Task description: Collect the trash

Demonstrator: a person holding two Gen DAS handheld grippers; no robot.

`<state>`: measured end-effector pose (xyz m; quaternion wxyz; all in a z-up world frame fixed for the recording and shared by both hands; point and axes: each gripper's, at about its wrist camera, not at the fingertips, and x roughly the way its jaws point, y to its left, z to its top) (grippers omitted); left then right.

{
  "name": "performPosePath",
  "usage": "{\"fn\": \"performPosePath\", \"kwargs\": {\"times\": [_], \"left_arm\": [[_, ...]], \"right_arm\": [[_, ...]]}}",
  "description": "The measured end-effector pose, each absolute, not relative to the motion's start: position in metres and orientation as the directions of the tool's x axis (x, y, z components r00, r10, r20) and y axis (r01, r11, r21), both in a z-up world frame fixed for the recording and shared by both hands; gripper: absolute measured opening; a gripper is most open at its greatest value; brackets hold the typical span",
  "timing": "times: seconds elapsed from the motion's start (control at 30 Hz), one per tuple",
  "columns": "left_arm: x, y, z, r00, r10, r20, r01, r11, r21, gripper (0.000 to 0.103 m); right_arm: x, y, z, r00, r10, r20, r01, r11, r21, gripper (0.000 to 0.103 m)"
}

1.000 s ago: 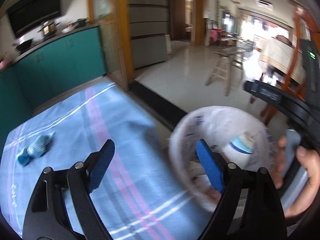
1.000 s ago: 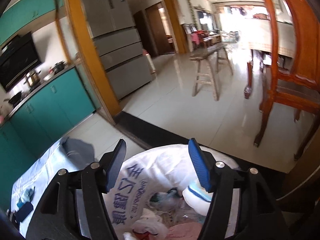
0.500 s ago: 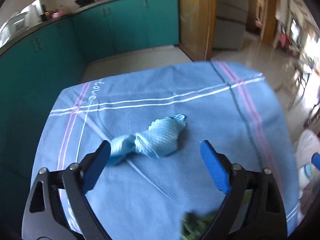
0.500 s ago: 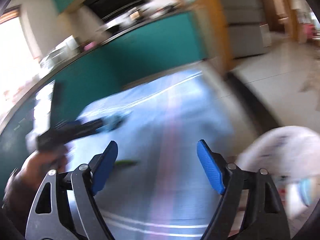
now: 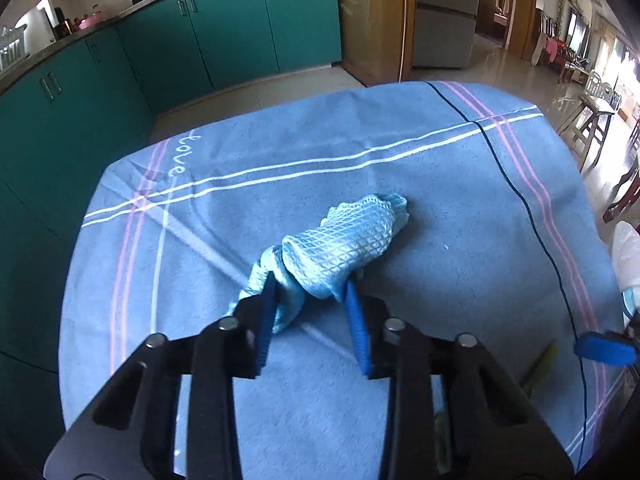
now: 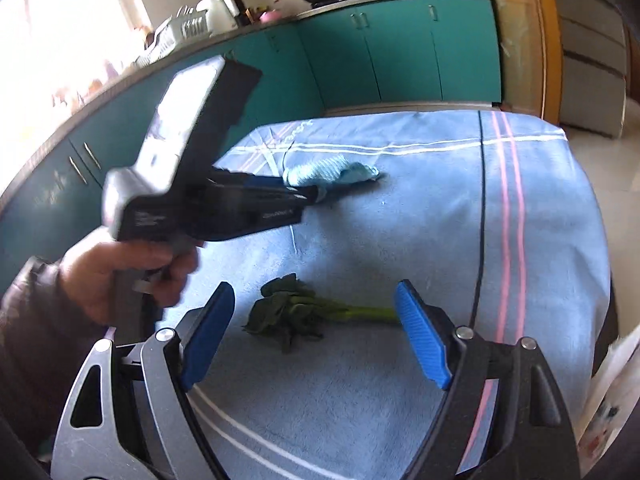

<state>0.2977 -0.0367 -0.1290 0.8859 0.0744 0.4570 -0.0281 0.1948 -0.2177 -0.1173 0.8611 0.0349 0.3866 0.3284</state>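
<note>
A crumpled light-blue cloth lies in the middle of the blue tablecloth. My left gripper is closing its jaws on the cloth's near end, and both blue pads press into it. In the right wrist view a hand holds that left gripper against the cloth. My right gripper is open and hovers over a wilted green leafy stalk lying on the tablecloth, with nothing between its pads. The stalk's stem shows at the lower right in the left wrist view.
A white plastic bag hangs off the table's right edge, also seen as a white bag. Teal kitchen cabinets run behind the table, with a fridge and tiled floor to the right.
Both grippers swung away from the white bag to the table. The left one dropped onto the blue cloth and shut on it. The right one now hangs over the green stalk.
</note>
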Motion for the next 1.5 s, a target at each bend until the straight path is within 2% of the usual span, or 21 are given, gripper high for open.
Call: {"fn": "performPosePath", "kwargs": {"times": [0.23, 0.37, 0.5, 0.57, 0.67, 0.7, 0.77, 0.83, 0.97, 1.3, 1.5], "left_arm": [[0.212, -0.017, -0.088, 0.687, 0.035, -0.726, 0.066, 0.992, 0.111, 0.03], [0.165, 0.005, -0.086, 0.695, 0.058, -0.716, 0.005, 0.996, 0.087, 0.03], [0.132, 0.007, -0.091, 0.674, 0.016, -0.738, 0.012, 0.999, 0.033, 0.031], [0.12, 0.001, -0.094, 0.674, 0.006, -0.739, 0.024, 0.999, 0.03, 0.031], [0.105, -0.014, -0.102, 0.671, 0.012, -0.741, 0.061, 0.996, 0.071, 0.032], [0.102, -0.016, -0.104, 0.659, -0.014, -0.752, 0.077, 0.996, 0.048, 0.032], [0.1, -0.011, -0.105, 0.632, -0.096, -0.769, 0.085, 0.995, -0.054, 0.032], [0.097, -0.01, -0.107, 0.632, -0.097, -0.769, 0.077, 0.995, -0.062, 0.032], [0.091, -0.01, -0.11, 0.639, -0.05, -0.768, 0.06, 0.998, -0.015, 0.035], [0.086, -0.009, -0.112, 0.646, -0.007, -0.764, 0.04, 0.999, 0.025, 0.043], [0.09, -0.009, -0.115, 0.65, 0.01, -0.76, 0.033, 0.999, 0.042, 0.056]], "right_arm": [[0.194, -0.191, -0.133, 0.437, 0.549, -0.712, -0.63, 0.752, 0.193, 0.081], [0.193, -0.18, -0.136, 0.488, 0.489, -0.723, -0.634, 0.768, 0.091, 0.081], [0.198, -0.172, -0.139, 0.522, 0.447, -0.726, -0.616, 0.787, 0.042, 0.079], [0.2, -0.169, -0.142, 0.52, 0.426, -0.74, -0.61, 0.792, 0.027, 0.066], [0.202, -0.165, -0.146, 0.523, 0.414, -0.745, -0.59, 0.807, 0.035, 0.058], [0.202, -0.165, -0.146, 0.524, 0.413, -0.745, -0.586, 0.809, 0.037, 0.054], [0.199, -0.165, -0.146, 0.525, 0.42, -0.74, -0.588, 0.808, 0.04, 0.038], [0.195, -0.165, -0.144, 0.528, 0.425, -0.736, -0.588, 0.808, 0.045, 0.027], [0.185, -0.172, -0.137, 0.552, 0.425, -0.718, -0.578, 0.815, 0.038, 0.017], [0.17, -0.254, -0.104, 0.594, 0.506, -0.626, -0.498, 0.842, 0.208, 0.015], [0.172, -0.276, -0.102, 0.611, 0.502, -0.612, -0.46, 0.854, 0.241, 0.015]]}}
